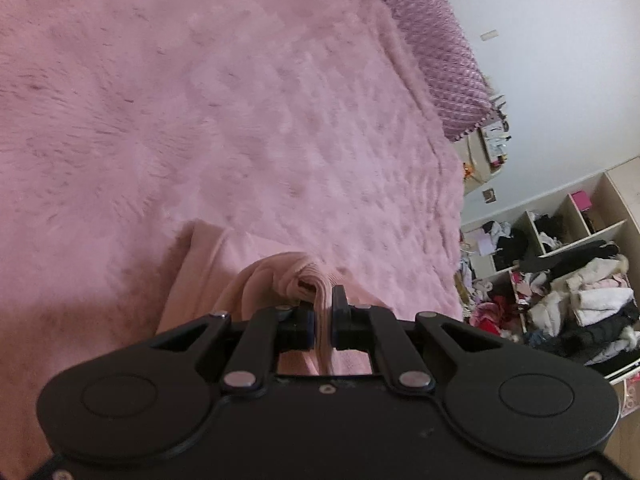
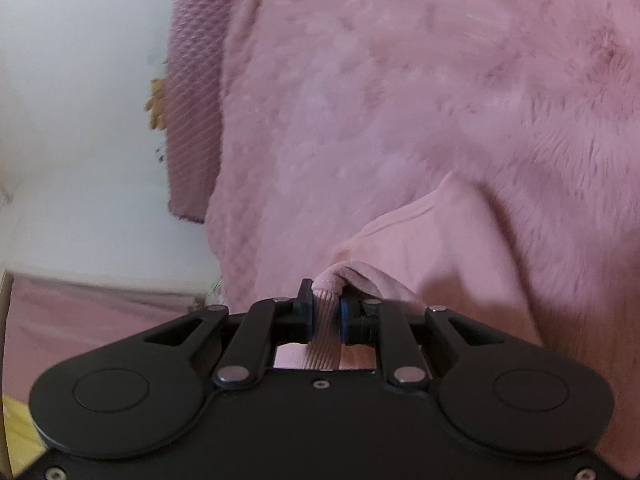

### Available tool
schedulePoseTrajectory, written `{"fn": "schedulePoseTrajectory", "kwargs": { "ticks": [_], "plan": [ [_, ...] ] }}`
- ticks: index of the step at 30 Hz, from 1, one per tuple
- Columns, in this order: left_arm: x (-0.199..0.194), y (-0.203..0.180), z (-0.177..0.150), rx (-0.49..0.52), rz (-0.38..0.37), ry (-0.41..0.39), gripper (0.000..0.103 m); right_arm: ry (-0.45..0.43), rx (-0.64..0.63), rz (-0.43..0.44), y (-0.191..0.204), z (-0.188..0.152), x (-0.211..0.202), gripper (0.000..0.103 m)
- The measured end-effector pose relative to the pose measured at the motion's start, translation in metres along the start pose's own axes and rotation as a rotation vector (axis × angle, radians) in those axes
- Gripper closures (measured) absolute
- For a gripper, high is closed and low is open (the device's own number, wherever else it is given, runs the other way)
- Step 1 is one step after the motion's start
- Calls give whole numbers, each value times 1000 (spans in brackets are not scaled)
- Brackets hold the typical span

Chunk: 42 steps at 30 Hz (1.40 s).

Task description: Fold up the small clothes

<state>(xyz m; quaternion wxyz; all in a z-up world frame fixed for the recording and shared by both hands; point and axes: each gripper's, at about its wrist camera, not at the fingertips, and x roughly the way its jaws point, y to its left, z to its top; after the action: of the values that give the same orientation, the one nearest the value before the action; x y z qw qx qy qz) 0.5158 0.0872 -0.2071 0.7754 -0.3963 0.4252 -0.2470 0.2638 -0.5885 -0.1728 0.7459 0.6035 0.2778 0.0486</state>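
A small pale-pink garment [image 1: 208, 268] lies partly on the fluffy pink blanket. In the left wrist view my left gripper [image 1: 323, 300] is shut on a ribbed edge of it, and the cloth bunches up just ahead of the black fingers. The right wrist view shows the same pink garment [image 2: 452, 248] spreading to the right, with my right gripper [image 2: 326, 304] shut on another ribbed band of it. The strip of ribbing runs back between the blue pads. The rest of the garment below both grippers is hidden by their bodies.
The fluffy pink blanket [image 1: 220, 120] covers the bed, with a purple quilted cover [image 1: 444, 52] along its far edge. Beyond the bed stand open shelves [image 1: 568, 224] and a heap of clothes [image 1: 576, 308] on the floor. A white wall [image 2: 80, 120] lies left in the right wrist view.
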Motion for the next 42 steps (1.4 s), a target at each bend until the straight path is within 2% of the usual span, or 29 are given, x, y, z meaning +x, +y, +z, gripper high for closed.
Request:
{"fn": "schedulePoseTrajectory", "kwargs": {
  "ticks": [3,6,9,10,11,13,15,17,19,22,24,26,29,34,37,42],
  "plan": [
    [16,12,5,-36,66,22,93,-5,62,-26,-20,8,12,89],
    [24,16,12,-67,87,38,89,-6,94,-62,-32,9,22,85],
    [21,4,20,-27,108,79,79,-19,139,-40,-37,10,23,74],
    [18,0,24,-8,116,89,74,-20,135,-30,-35,9,20,67],
    [10,-7,26,28,133,96,71,-26,110,-28,-29,8,16,58],
    [-8,-22,32,109,162,65,53,-53,24,-55,-10,3,5,53],
    [-38,-37,35,181,222,-40,52,-91,-110,-91,15,-1,1,51],
    [-59,-46,32,202,185,-70,51,-126,-311,-119,52,-12,-1,50],
    [-69,-54,21,224,149,-57,50,-92,-568,-128,92,-31,13,50],
    [-75,-69,-15,310,155,-18,50,10,-1000,-194,151,-79,58,50],
    [-74,-76,-48,380,167,14,50,128,-1206,-206,169,-106,94,56],
    [-71,-76,-81,425,194,49,50,256,-1339,-180,178,-128,133,65],
    [-67,-62,-113,453,236,86,50,378,-1410,-187,177,-143,187,65],
    [-56,-30,-128,444,326,108,50,515,-1404,-185,161,-157,240,65],
    [-59,-5,-129,399,304,107,50,537,-1419,-163,156,-165,248,62],
    [-67,11,-122,348,253,89,49,584,-1466,-213,151,-168,270,62]
  ]
}}
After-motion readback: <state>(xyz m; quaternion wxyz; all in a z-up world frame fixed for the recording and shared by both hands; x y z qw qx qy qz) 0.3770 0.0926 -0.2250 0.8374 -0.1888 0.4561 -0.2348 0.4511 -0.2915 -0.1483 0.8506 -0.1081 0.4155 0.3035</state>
